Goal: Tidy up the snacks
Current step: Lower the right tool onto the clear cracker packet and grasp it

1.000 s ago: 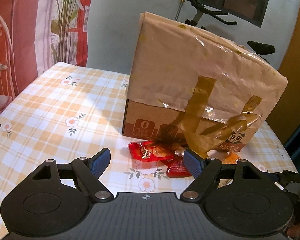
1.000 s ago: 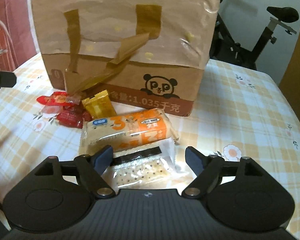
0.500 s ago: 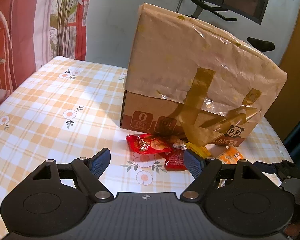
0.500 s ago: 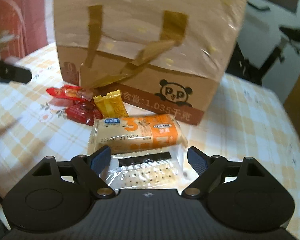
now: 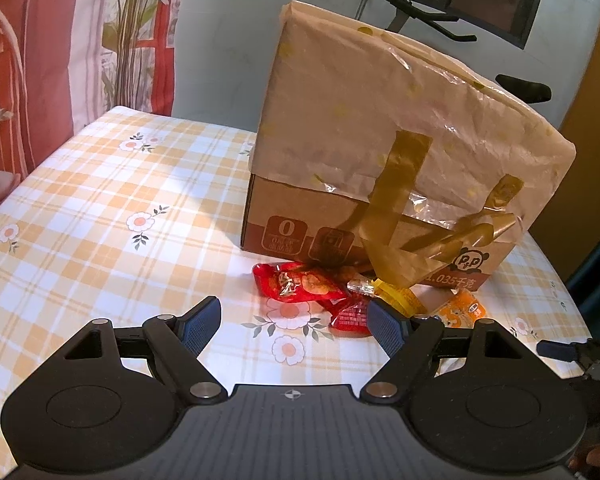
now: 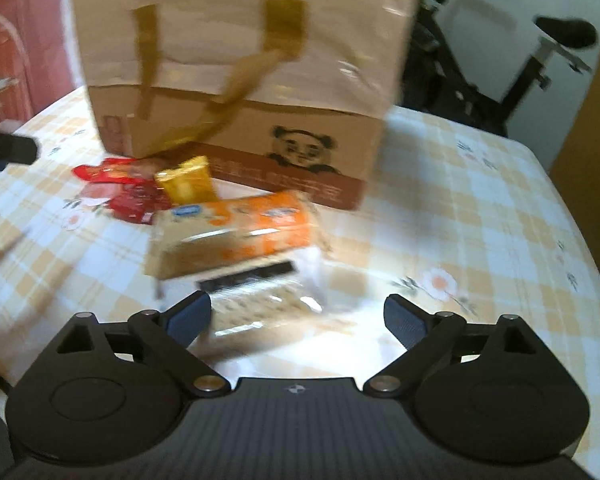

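Before the cardboard box [image 5: 380,216] (bag-draped) lie snack packets [image 5: 300,286], bike [image 6: 540,52] behind.

A home: floral checked tablecloth [image 5: 100,208], exercise bike [image 6: 540,52], curtains [image 5: 40,60]

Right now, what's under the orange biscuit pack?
A clear cracker packet with a black label strip lies partly under the orange biscuit pack, its near end sticking out toward the open right gripper. The covered far end is hidden, and the view is blurred.
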`<state>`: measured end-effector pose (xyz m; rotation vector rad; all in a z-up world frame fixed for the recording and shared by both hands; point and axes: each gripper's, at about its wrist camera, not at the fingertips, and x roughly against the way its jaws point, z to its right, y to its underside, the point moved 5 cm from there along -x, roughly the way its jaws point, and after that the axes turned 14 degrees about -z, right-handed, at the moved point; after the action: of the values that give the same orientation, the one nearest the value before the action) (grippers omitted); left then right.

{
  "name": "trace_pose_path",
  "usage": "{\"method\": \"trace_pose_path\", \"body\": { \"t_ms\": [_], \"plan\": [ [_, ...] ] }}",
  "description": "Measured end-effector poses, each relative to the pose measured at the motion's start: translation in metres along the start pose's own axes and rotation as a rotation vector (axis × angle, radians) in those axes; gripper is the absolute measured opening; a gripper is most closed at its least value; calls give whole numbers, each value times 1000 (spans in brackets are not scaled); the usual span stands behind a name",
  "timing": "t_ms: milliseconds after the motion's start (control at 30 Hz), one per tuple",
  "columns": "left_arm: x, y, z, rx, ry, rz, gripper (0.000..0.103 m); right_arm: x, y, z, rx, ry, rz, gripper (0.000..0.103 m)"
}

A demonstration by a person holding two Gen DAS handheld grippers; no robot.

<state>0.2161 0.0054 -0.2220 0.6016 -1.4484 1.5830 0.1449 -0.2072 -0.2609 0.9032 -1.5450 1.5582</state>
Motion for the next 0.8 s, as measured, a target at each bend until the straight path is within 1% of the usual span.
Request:
{"method": "trace_pose_path", "body": {
  "t_ms": [67, 133, 267, 333, 367, 433, 533, 633, 700, 800],
  "plan": [
    [-1, 0, 0, 0, 2, -5, 82, 0, -2, 6, -26, 19, -8, 95],
    [-1, 1, 2, -5, 4, -4, 82, 0, -7, 5, -26, 31, -2, 95],
    [3, 1, -1, -3, 4, 1, 82, -4, -20, -10, 26, -7, 18, 94],
    [5, 2, -4, 6, 0, 2, 82, -10, -25, -19, 59, 6, 12, 94],
    [5, 2, -5, 11, -2, 3, 82, -12, -27, -22, 66, 5, 19, 94],
    [6, 3, -7, 20, -4, 2, 82, -15, -30, -27, 75, -1, 6, 94],
    [5, 2, -9, 28, -3, -2, 82, -17, -25, -35, 130, 13, -13, 94],
    [3, 2, -7, 20, 1, -6, 82, -18, -13, -43, 206, 47, -29, 94],
    [3, 2, -6, 14, 4, -6, 82, -16, -6, -42, 210, 50, -20, 95],
    [2, 2, -8, 15, 4, -10, 82, -13, 2, -30, 168, 47, -31, 95]
  ]
}}
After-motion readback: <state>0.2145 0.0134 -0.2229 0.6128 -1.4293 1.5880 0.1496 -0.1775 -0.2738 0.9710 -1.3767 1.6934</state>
